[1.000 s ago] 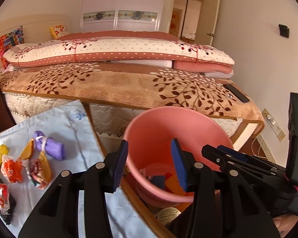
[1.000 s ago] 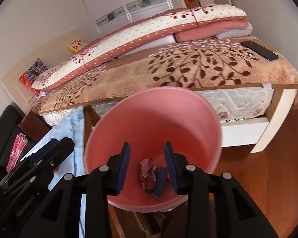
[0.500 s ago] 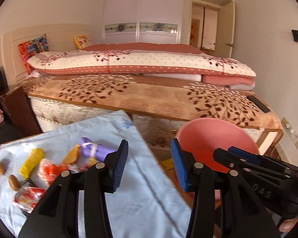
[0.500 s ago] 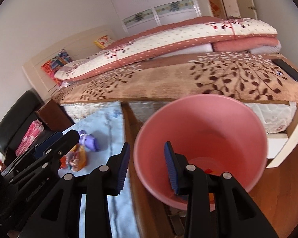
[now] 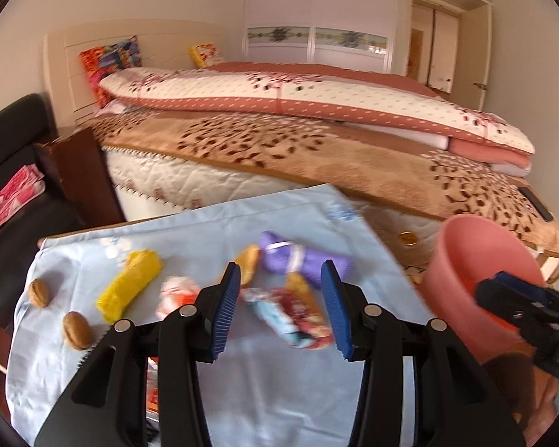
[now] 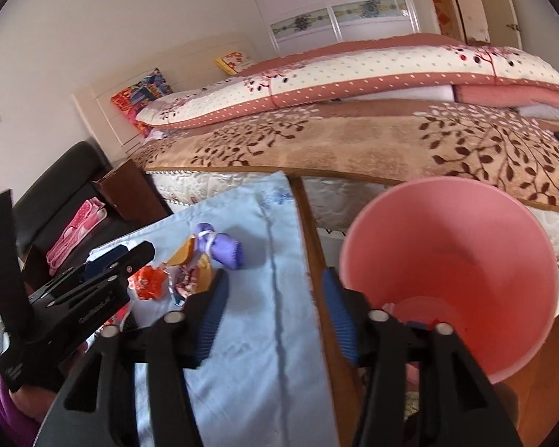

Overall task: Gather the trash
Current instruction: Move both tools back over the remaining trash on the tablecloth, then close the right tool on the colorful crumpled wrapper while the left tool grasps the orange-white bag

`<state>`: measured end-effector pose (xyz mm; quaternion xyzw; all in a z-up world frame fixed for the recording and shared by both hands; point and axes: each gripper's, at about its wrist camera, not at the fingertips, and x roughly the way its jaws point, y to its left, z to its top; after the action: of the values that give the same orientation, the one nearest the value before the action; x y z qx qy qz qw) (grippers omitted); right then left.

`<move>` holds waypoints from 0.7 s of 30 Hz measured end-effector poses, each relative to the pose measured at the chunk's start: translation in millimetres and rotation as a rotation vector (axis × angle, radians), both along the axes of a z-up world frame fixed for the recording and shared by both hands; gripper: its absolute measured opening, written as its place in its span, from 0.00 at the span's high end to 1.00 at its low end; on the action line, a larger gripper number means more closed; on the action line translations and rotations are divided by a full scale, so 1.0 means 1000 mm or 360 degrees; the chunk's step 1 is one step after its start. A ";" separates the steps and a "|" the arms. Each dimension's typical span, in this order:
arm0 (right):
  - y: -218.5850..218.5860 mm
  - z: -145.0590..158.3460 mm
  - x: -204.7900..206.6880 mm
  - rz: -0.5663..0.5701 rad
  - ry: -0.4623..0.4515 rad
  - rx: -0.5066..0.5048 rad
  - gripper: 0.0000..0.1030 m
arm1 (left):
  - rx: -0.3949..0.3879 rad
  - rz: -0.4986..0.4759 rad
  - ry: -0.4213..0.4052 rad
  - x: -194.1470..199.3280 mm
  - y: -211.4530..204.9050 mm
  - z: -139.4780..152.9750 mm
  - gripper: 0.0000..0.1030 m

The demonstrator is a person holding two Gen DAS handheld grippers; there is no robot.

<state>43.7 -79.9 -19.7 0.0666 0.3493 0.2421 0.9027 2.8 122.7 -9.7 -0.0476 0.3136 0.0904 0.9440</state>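
Observation:
Trash lies on a light-blue cloth [image 5: 279, 391] over a table: a purple roll [image 5: 302, 259], a yellow roll [image 5: 130, 287], orange peel [image 5: 248, 260], a crumpled colourful wrapper [image 5: 294, 313] and two walnuts [image 5: 39, 292]. My left gripper [image 5: 279, 309] hangs open just above the wrapper, holding nothing. My right gripper [image 6: 275, 320] is over the cloth's right edge, its jaws opening with nothing between them. The pink bin [image 6: 447, 272] stands to the right of the table, a few scraps in its bottom. The purple roll [image 6: 223, 247] and the left gripper [image 6: 123, 257] also show in the right wrist view.
A bed [image 5: 316, 156] with a brown leaf-print blanket and folded quilts runs behind the table. A black chair [image 5: 15, 156] with a pink item is at the left. A dark phone [image 5: 536, 203] lies on the bed's right end. Wooden floor surrounds the bin.
Both grippers have swung left, from above the pink bin to above the blue cloth and its trash. The right jaws have widened. The left jaws stay equally open.

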 end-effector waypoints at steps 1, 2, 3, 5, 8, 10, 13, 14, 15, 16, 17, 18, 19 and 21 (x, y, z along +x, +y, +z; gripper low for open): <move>0.004 0.000 0.000 0.0018 -0.0006 -0.0005 0.48 | 0.0004 0.0017 0.0009 0.000 0.006 -0.002 0.56; 0.009 0.000 0.001 0.0035 -0.0008 -0.0011 0.47 | 0.0009 0.0033 0.0020 0.001 0.013 -0.005 0.56; 0.013 -0.001 0.001 0.0048 -0.0009 -0.0016 0.47 | 0.0016 0.0054 0.0035 0.001 0.020 -0.009 0.56; 0.024 -0.003 0.003 0.0081 -0.0005 -0.0027 0.47 | 0.0026 0.0089 0.0058 0.001 0.032 -0.015 0.56; 0.042 -0.006 0.005 0.0138 0.0007 -0.0047 0.47 | 0.0014 0.0138 0.0083 0.001 0.047 -0.023 0.56; 0.054 -0.008 0.006 0.0178 0.0012 -0.0062 0.45 | -0.0007 0.0164 0.0101 0.002 0.056 -0.028 0.55; 0.073 -0.009 0.007 0.0236 0.0013 -0.0079 0.42 | -0.0062 0.0178 0.0145 0.004 0.066 -0.037 0.52; 0.079 -0.010 0.008 0.0255 0.0012 -0.0085 0.41 | -0.0091 0.0176 0.0158 0.005 0.069 -0.040 0.48; 0.087 -0.011 0.008 0.0282 0.0012 -0.0093 0.41 | -0.0116 0.0178 0.0159 0.006 0.071 -0.041 0.45; 0.092 -0.012 0.008 0.0296 0.0012 -0.0099 0.41 | -0.0127 0.0186 0.0152 0.006 0.073 -0.042 0.43; 0.097 -0.013 0.009 0.0313 0.0012 -0.0109 0.41 | -0.0134 0.0189 0.0148 0.006 0.074 -0.043 0.43; 0.103 -0.014 0.009 0.0327 0.0011 -0.0120 0.41 | -0.0146 0.0189 0.0147 0.007 0.076 -0.043 0.42; 0.110 -0.016 0.011 0.0344 0.0013 -0.0138 0.41 | -0.0158 0.0187 0.0148 0.008 0.077 -0.044 0.41; 0.116 -0.019 0.012 0.0361 0.0023 -0.0152 0.41 | -0.0187 0.0185 0.0151 0.009 0.079 -0.045 0.39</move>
<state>56.2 35.8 -38.7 -0.0147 0.3722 0.3254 0.8691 11.6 202.1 -55.1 -0.1167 0.3594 0.1286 0.9169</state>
